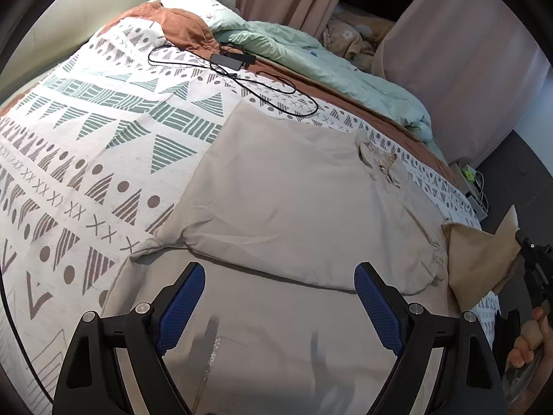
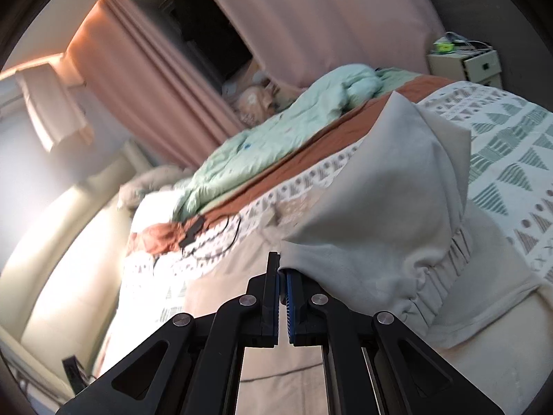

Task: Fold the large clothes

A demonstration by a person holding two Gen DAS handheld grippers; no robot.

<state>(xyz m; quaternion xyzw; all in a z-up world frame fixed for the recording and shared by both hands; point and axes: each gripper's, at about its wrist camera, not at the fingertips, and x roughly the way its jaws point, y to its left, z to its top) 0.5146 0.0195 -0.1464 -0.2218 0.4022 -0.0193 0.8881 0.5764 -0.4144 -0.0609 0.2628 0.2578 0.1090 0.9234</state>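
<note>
Now we hold the left gripper (image 1: 279,297) with its jaws spread wide and gripping nothing, hovering over the beige garment (image 1: 276,200) that lies partly folded on the patterned bedspread (image 1: 86,145). Our right gripper (image 2: 281,297) has its jaws clenched on the garment's sleeve (image 2: 380,214), lifting it so the gathered cuff (image 2: 446,276) hangs to the right above the bed. A black charger and cable (image 1: 231,60) lie farther up the bed, beside a green duvet (image 1: 311,55).
</note>
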